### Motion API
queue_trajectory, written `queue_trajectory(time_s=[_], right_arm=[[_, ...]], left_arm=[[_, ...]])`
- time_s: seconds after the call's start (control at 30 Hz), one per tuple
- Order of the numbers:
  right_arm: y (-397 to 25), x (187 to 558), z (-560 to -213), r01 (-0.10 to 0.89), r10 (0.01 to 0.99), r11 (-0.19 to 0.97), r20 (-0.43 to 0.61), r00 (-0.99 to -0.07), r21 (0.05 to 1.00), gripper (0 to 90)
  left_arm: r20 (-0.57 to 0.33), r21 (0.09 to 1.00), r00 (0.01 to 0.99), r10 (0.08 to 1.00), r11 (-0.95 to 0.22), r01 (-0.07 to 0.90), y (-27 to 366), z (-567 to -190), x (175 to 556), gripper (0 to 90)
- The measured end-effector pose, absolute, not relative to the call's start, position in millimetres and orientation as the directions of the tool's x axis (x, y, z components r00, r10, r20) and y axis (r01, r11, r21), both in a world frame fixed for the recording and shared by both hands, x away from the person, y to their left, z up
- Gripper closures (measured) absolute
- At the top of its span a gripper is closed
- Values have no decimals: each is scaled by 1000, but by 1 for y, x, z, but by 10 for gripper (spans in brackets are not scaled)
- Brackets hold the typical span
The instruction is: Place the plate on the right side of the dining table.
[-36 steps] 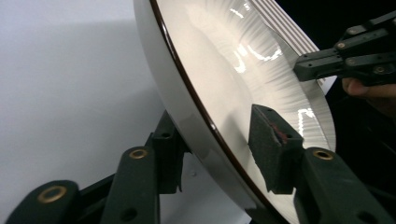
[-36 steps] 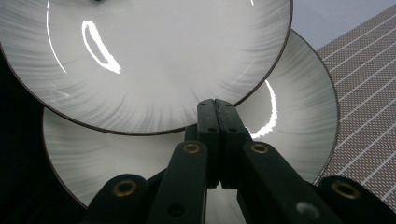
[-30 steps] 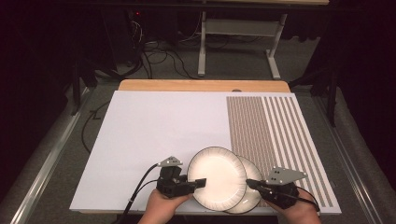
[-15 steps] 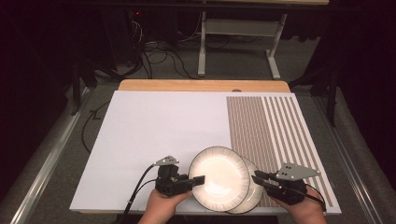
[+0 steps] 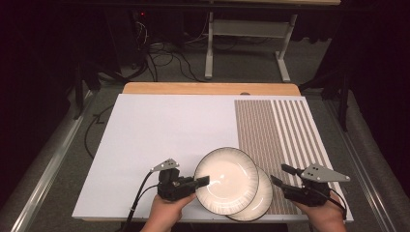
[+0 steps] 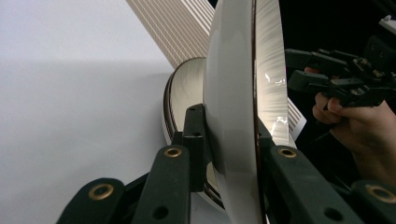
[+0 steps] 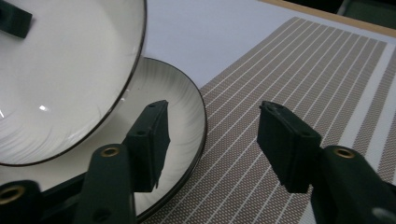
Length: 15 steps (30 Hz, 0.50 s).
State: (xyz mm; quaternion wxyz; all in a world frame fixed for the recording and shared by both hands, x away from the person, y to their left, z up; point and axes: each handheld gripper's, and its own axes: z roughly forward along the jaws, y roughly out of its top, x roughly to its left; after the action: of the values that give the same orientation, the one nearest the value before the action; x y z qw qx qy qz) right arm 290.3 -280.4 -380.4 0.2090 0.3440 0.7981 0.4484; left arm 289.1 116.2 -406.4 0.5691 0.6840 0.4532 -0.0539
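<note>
Two cream plates with dark rims overlap near the table's front edge. My left gripper [image 5: 200, 182] is shut on the left rim of the upper plate [image 5: 226, 180] and holds it tilted above the lower plate [image 5: 263, 193]. In the left gripper view the upper plate [image 6: 233, 93] stands edge-on between the jaws of the left gripper [image 6: 229, 135], with the lower plate [image 6: 187, 93] behind it. My right gripper [image 5: 280, 174] is open just right of the plates, touching neither. In the right gripper view the right gripper [image 7: 215, 135] spans the lower plate's [image 7: 182, 116] rim and the placemat.
A brown striped placemat [image 5: 275, 130] covers the right part of a white board [image 5: 164, 135] on the wooden table [image 5: 208, 88]. The lower plate lies partly on the placemat. Cables and a metal stand [image 5: 212, 43] are on the floor beyond.
My right gripper has drawn back to the right, away from the plates. The left gripper keeps its hold on the upper plate, which has shifted only slightly.
</note>
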Motion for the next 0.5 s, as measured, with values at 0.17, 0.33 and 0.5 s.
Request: queue_trajectory(time_s=[0.17,0.33,0.5], right_arm=[[-287,292,-379,362,767,325,-19,-642,874,301],[-295,293,-376,361,794,285,-8,-608,888,213],[-301,292,-374,346,811,260,-10,-584,901,151]], left_arm=[[-577,752,594,561,82,654,123,-402,290,789],[-543,783,610,577,87,615,128,-399,292,794],[-492,819,617,614,88,567,136,-394,293,795]])
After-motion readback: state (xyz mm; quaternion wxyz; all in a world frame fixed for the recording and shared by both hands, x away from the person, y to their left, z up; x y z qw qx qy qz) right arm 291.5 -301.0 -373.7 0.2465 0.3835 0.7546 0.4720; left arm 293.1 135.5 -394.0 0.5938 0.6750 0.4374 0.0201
